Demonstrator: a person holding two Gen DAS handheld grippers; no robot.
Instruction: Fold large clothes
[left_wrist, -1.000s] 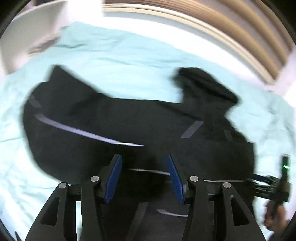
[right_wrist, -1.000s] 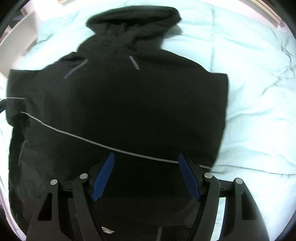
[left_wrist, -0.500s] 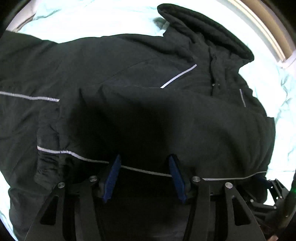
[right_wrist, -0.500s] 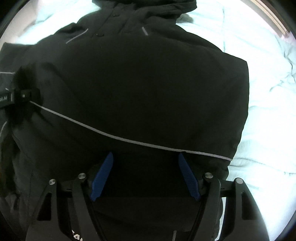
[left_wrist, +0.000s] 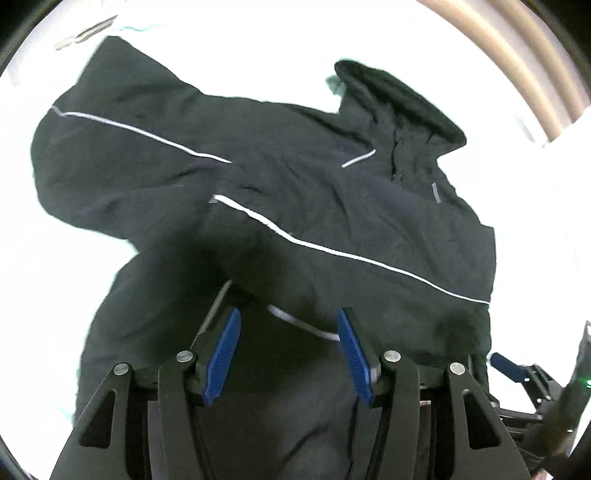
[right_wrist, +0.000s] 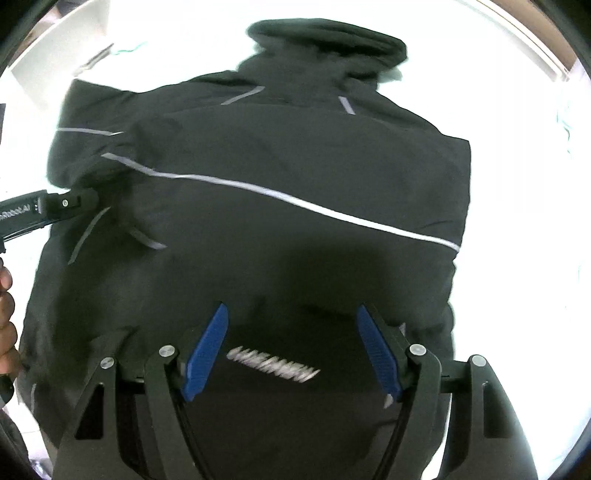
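Left wrist view: left tool gapes empty above the black hooded jacket; hood at one o'clock. Right tool likewise open, gripping nothing.

We're in a home bedroom here. A black hooded jacket lies spread across a bed made up with a pale sheet, washed out bright. Beyond the far edge runs a curved tan wooden bed frame, and a white shelf unit stands at the far left corner.
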